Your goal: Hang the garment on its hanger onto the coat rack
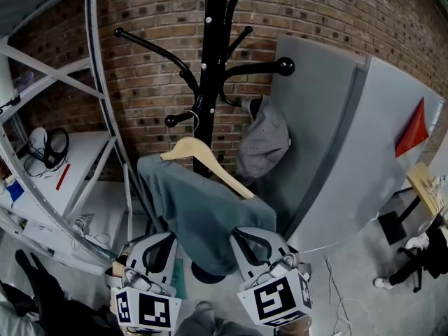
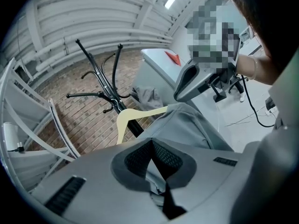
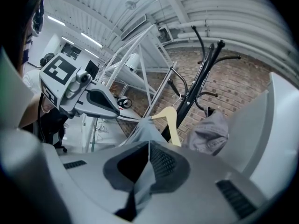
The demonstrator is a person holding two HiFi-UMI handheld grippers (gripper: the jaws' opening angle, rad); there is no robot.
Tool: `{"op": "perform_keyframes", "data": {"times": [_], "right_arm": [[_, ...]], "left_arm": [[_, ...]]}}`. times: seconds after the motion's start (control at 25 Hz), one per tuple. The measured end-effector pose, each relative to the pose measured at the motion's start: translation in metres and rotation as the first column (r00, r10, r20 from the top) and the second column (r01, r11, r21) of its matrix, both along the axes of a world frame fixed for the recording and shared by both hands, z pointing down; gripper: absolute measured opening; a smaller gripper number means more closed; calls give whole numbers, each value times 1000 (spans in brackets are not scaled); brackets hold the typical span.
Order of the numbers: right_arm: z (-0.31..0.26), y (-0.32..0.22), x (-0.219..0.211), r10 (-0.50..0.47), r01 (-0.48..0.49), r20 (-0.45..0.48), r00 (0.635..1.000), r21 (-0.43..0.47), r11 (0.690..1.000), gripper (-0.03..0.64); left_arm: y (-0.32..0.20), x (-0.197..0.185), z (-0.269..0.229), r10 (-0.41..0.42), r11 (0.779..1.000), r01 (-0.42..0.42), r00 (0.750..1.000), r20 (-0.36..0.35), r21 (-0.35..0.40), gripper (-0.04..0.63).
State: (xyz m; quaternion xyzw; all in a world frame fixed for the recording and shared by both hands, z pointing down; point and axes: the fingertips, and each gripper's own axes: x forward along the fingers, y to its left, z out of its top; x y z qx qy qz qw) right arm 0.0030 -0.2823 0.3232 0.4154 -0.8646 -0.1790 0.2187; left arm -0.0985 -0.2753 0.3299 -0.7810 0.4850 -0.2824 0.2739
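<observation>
A grey-green garment (image 1: 203, 219) is draped over a pale wooden hanger (image 1: 204, 161) in front of the black coat rack (image 1: 212, 54). The hanger's metal hook (image 1: 194, 116) sits right by a low peg (image 1: 180, 118); I cannot tell whether it rests on it. My left gripper (image 1: 162, 249) is shut on the garment's lower left part, and fabric (image 2: 155, 178) shows pinched between its jaws. My right gripper (image 1: 253, 247) is shut on the lower right part, with a fold of cloth (image 3: 142, 181) caught between its jaws. The hanger (image 3: 172, 122) and rack (image 3: 202, 76) lie ahead in the right gripper view.
A grey cap-like cloth (image 1: 264, 142) hangs from a rack peg to the right. A tall grey panel (image 1: 343, 138) with a red flag (image 1: 413, 131) stands right of the rack. A white metal shelf frame (image 1: 98, 110) with headphones (image 1: 49, 149) fills the left. The brick wall is behind.
</observation>
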Motion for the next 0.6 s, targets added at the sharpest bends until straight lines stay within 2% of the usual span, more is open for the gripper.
{"op": "perform_keyframes", "data": {"times": [0.32,0.6], "right_arm": [[7,-9,-4,5,-6,-47,999,-11,1000,29],[8,-13,-11,-2,2,-43,999,-17,1000,29]], "left_arm": [[-6,-3,-4,10,1000,-10,999,-42,8,3],[-10,-7,-3,24,1000,-24,998,-56,6,3]]}}
